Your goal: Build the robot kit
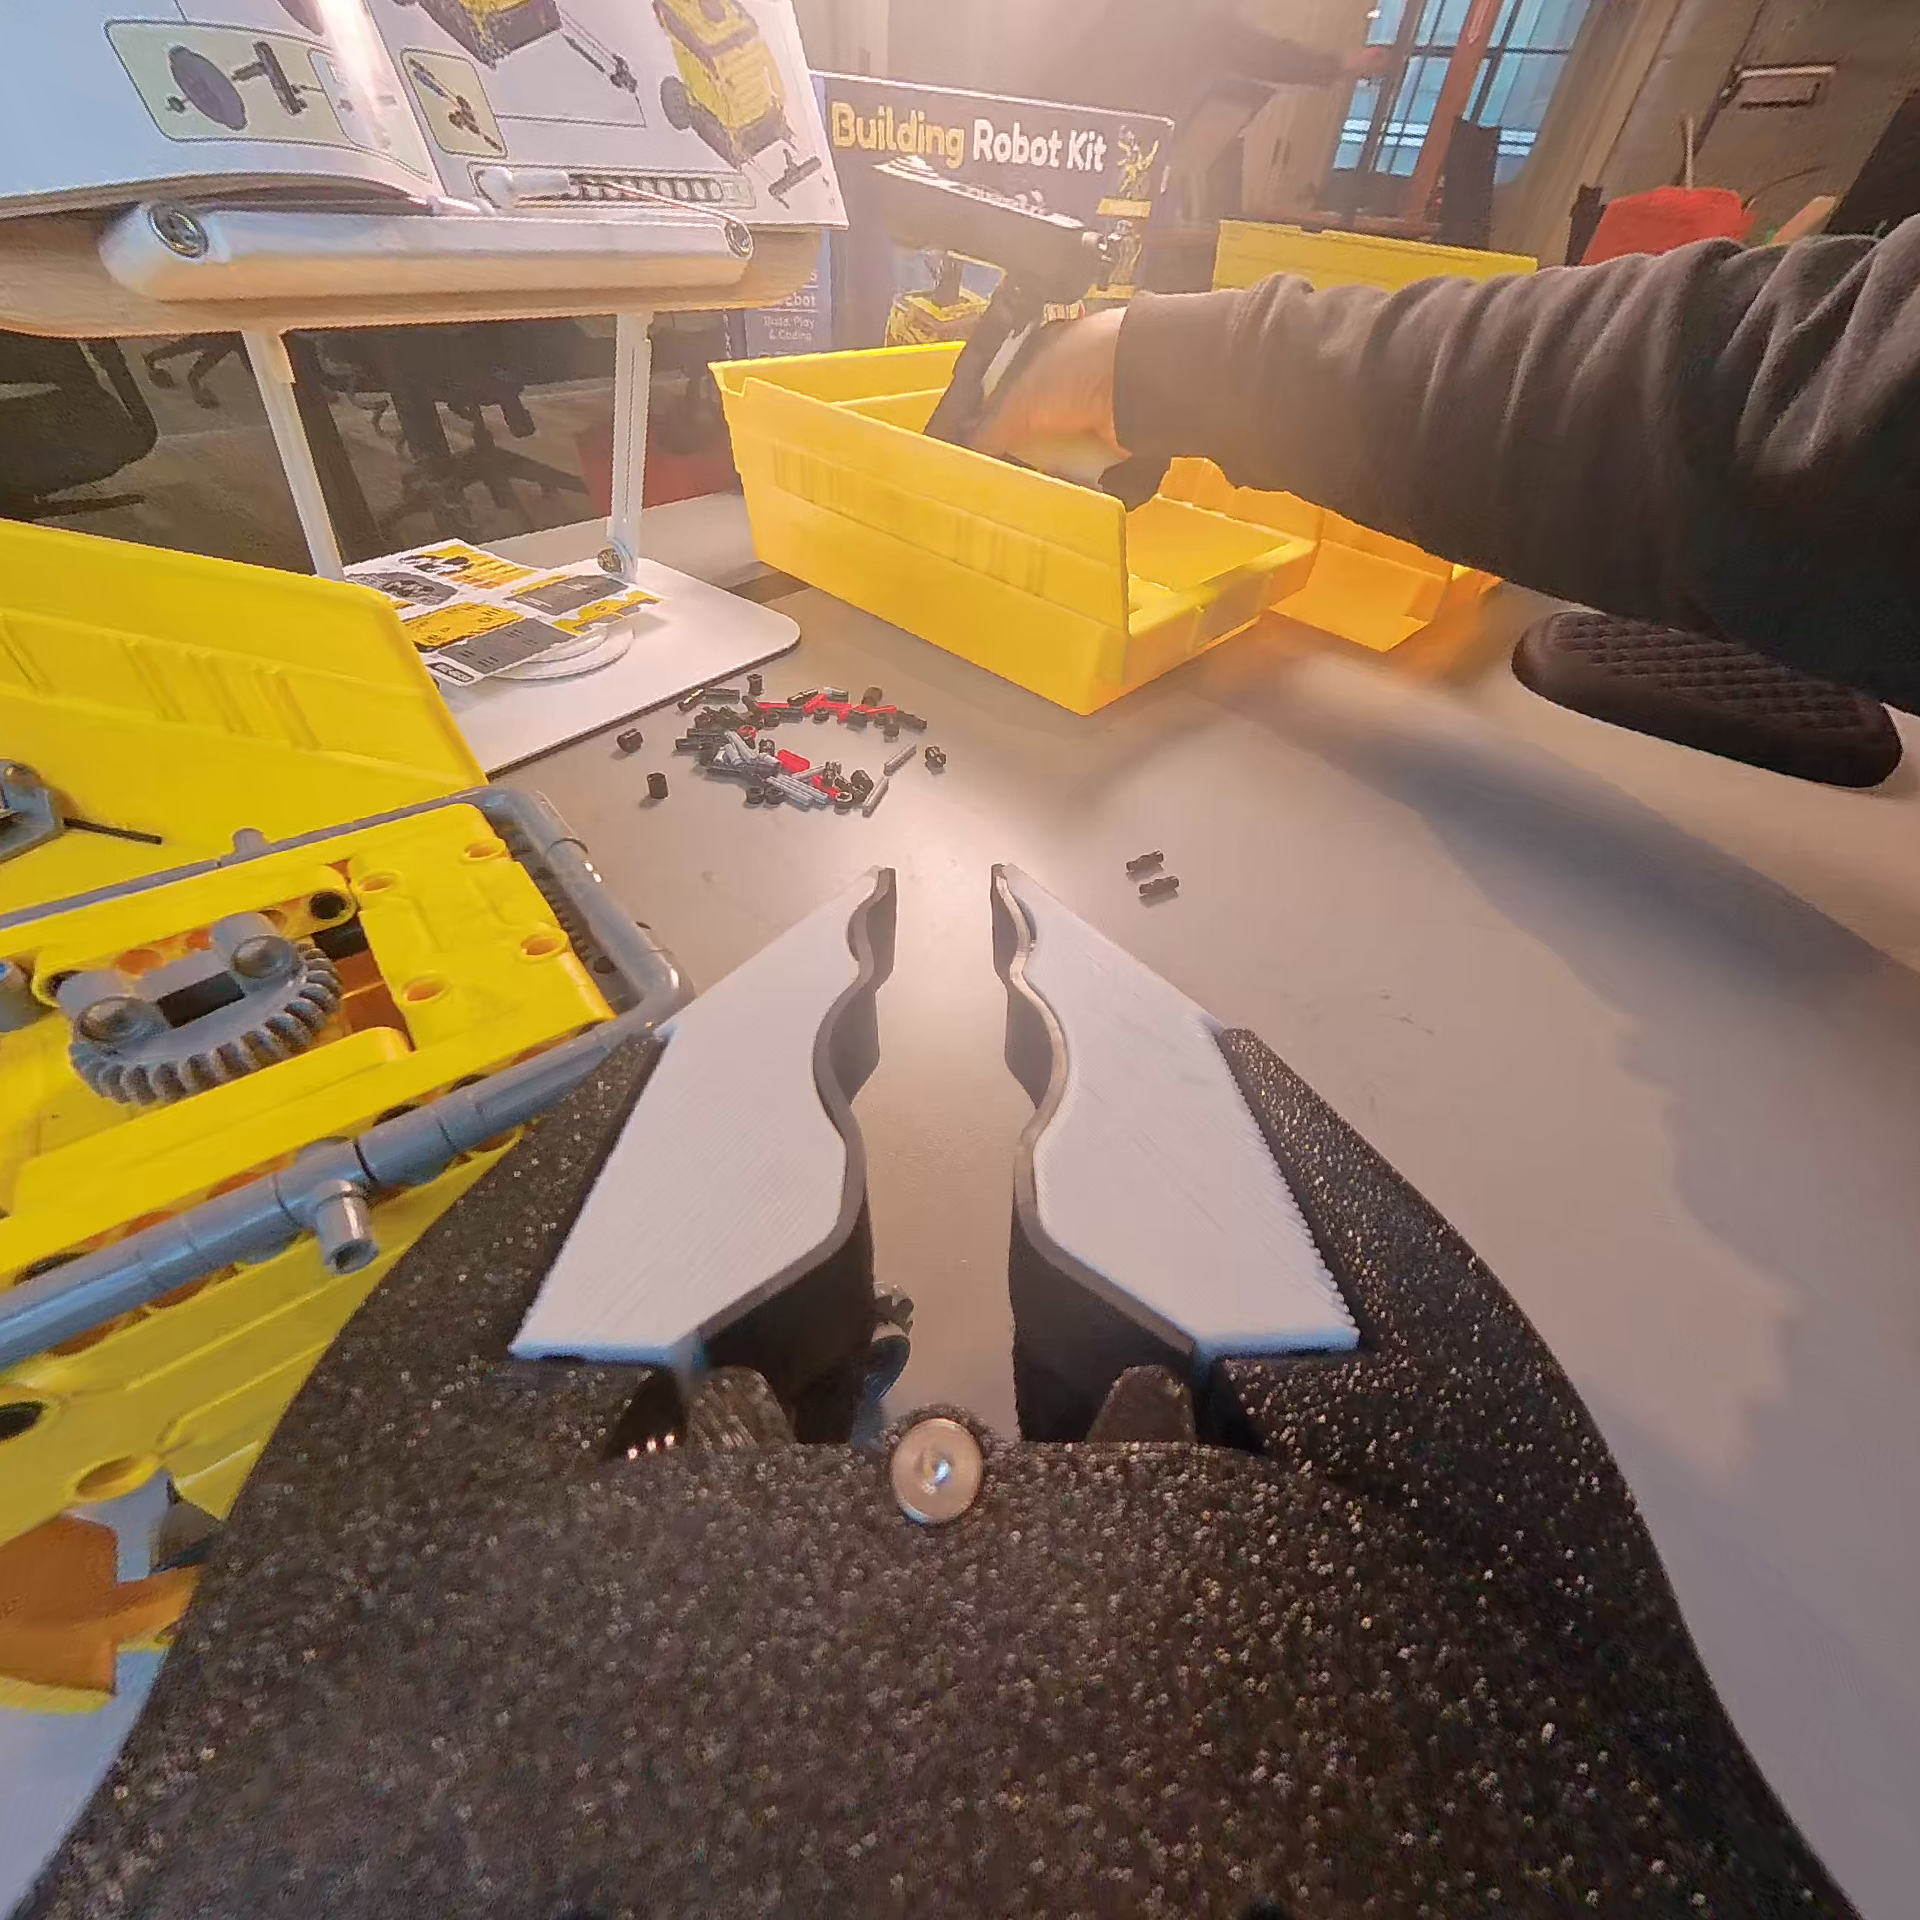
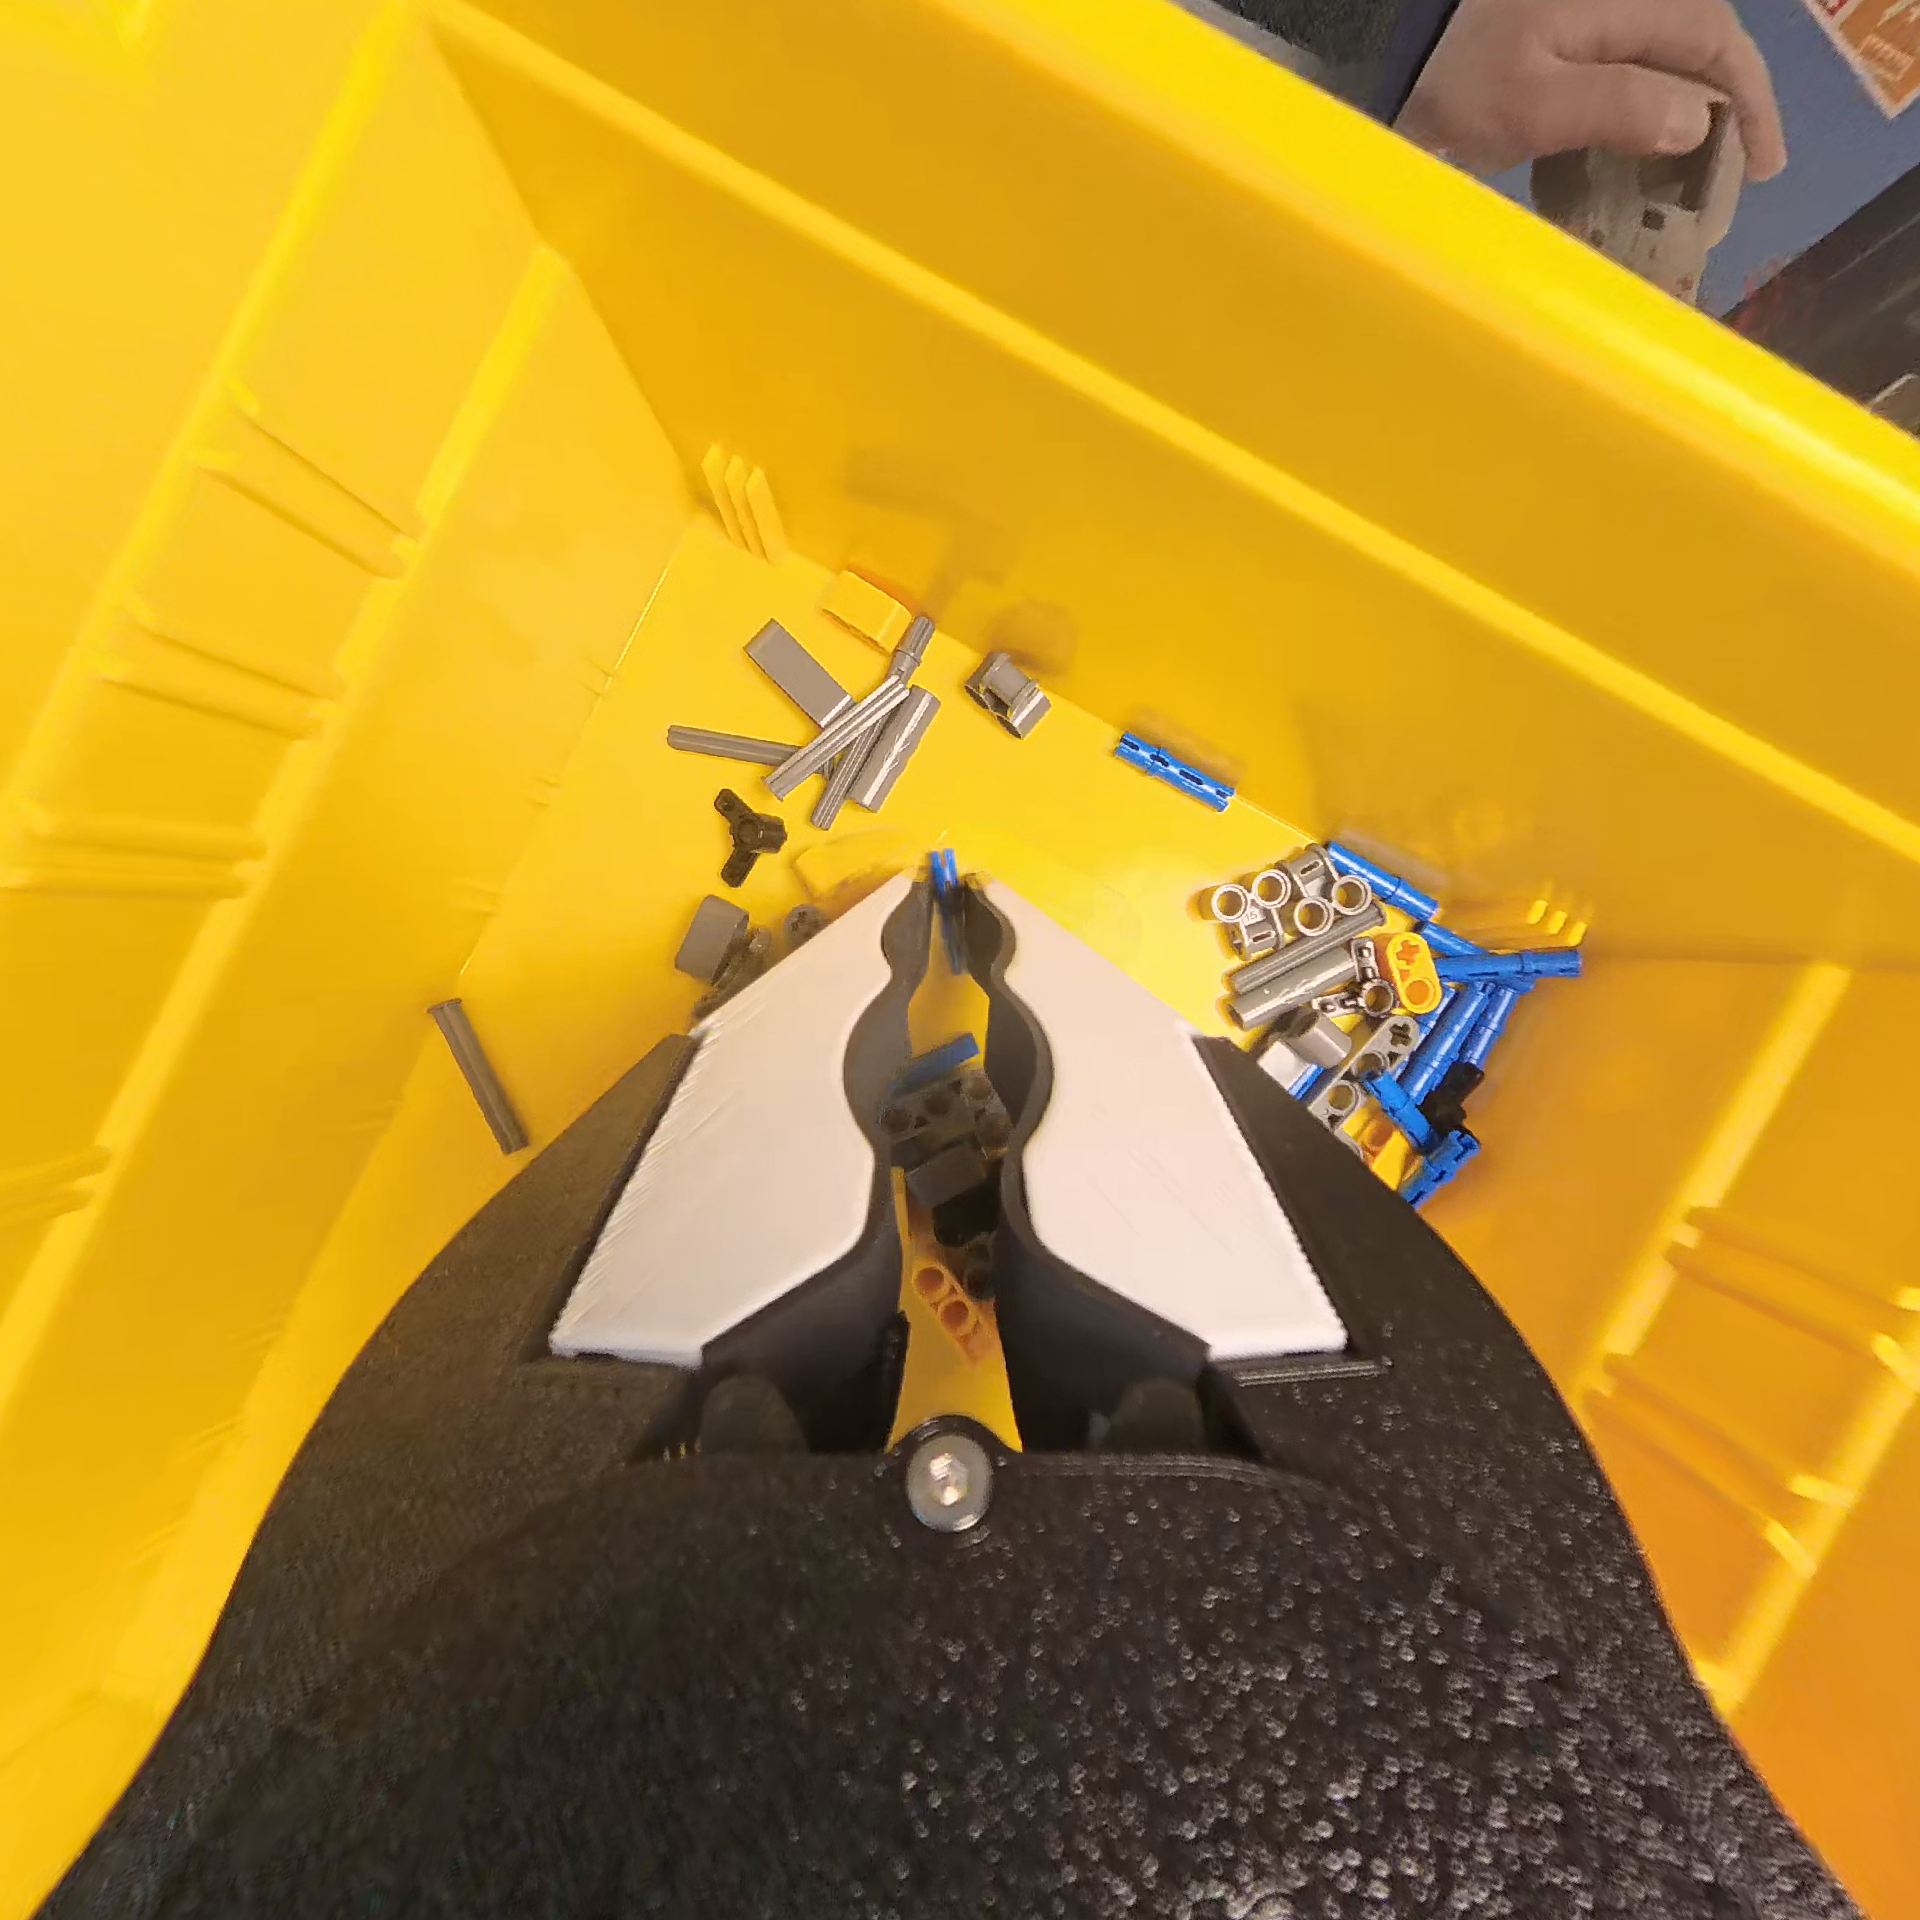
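Two grippers, right gripper (image 2: 943, 902) pinching a blue pin (image 2: 945, 914) inside yellow bin (image 2: 1143, 343) (far right), left gripper (image 1: 942, 899) narrowly parted, empty, over grey table (image 1: 1403, 1039).

table (image 1: 1351, 1039): grey, smooth, lit from the far side | window (image 1: 1455, 83): far right, many panes, blue daylight | office chairs (image 1: 468, 416): dark, far left behind the table | floor (image 1: 208, 468): dark | light: warm and hazy
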